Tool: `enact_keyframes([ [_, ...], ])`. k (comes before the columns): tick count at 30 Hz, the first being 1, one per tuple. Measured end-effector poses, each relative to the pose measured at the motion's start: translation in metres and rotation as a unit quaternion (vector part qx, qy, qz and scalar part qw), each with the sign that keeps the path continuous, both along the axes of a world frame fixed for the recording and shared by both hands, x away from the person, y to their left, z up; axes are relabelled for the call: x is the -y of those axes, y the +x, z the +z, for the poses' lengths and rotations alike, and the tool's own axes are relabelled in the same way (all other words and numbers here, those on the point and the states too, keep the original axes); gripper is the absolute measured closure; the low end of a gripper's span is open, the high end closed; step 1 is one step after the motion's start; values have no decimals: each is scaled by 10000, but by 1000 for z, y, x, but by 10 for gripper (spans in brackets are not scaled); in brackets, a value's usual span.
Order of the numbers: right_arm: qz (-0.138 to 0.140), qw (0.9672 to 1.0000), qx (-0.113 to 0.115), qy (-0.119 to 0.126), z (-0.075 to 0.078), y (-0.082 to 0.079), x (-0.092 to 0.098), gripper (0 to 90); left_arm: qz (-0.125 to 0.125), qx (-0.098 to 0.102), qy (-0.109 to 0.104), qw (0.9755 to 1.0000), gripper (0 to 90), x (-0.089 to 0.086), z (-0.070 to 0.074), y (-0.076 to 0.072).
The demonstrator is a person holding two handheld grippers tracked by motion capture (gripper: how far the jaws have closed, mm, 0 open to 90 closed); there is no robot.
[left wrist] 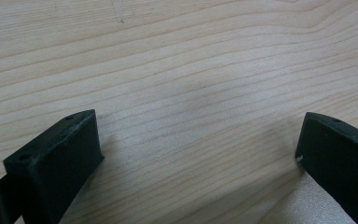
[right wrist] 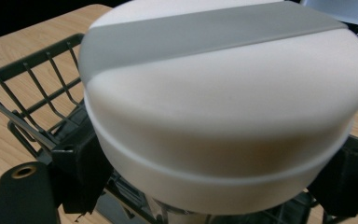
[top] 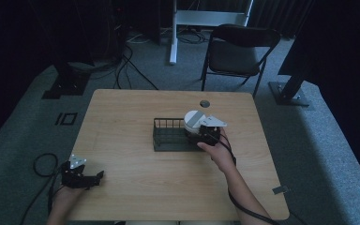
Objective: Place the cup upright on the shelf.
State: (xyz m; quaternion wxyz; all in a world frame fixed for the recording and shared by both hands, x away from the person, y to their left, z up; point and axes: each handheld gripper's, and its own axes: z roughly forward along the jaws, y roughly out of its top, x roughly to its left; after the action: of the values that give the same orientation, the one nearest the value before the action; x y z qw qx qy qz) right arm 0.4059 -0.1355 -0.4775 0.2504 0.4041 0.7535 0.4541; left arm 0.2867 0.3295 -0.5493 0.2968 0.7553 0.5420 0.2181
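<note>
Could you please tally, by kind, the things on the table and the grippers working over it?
Wire baskets: 1, basket
White lidded containers: 1, container, held over the basket
Grippers: 2, left gripper and right gripper
Total: 4

A: Table (left wrist: 191, 70) surface?
B: Pale wood grain, smooth, matt.
A: Basket (right wrist: 37, 88)?
B: Black wire, apparently coated metal, slight sheen.
A: Lid (right wrist: 223, 93)?
B: White plastic, smooth, matt; grey band across top.
A: Jaws?
B: Black matt plastic.
</note>
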Motion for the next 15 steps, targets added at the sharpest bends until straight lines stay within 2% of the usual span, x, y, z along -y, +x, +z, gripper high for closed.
enact_keyframes([
  [15, 1, 9999, 62, 120, 2, -8, 11, 129, 0, 0, 0, 10000, 2, 0, 0, 0],
])
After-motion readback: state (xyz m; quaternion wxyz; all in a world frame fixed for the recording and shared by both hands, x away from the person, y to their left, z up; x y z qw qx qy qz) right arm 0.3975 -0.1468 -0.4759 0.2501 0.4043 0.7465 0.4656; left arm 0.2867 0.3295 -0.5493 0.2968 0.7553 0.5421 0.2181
